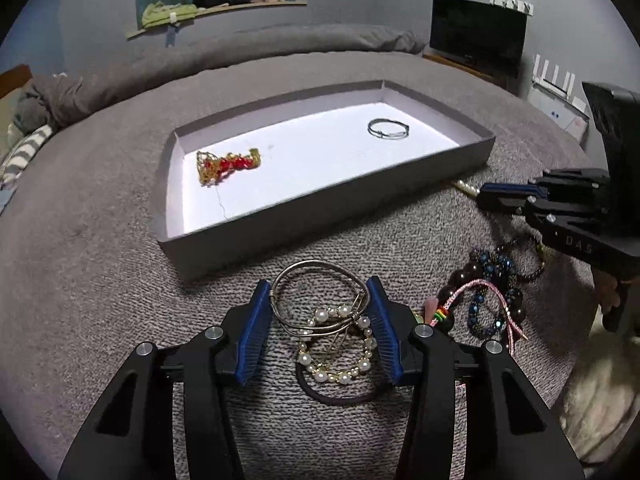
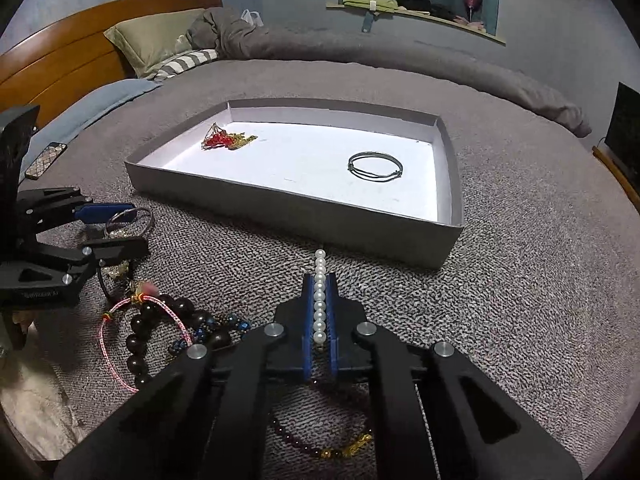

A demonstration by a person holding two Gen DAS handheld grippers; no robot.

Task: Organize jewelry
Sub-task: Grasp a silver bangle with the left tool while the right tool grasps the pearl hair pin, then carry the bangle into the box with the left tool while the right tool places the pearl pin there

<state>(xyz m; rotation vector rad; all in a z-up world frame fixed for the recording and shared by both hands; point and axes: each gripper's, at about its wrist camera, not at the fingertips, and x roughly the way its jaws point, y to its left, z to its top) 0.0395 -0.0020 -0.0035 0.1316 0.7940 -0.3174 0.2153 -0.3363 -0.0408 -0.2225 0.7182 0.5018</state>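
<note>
The right gripper (image 2: 319,312) is seen clenched on a pearl strand (image 2: 319,292), which is pinched between the blue pads (image 2: 306,320) and juts forward past the tips. Beneath it a dark red bead bracelet (image 2: 320,446) is laid on the bed's grey blanket (image 2: 520,300). The left gripper (image 1: 318,312) is held spread, its fingers set either side of a metal bangle (image 1: 316,296); contact with the pads cannot be told. Just behind the bangle a pearl bracelet (image 1: 340,354) and a black hair tie (image 1: 340,394) are found. To the right a pink cord bracelet (image 1: 476,300) is tangled with dark wooden beads (image 1: 460,276) and blue beads (image 1: 490,260). Further out, a shallow grey box (image 1: 320,216) is placed on the bed, and within it a red and gold piece (image 1: 228,164) and a thin wire bangle (image 1: 388,128) are kept well apart.
</note>
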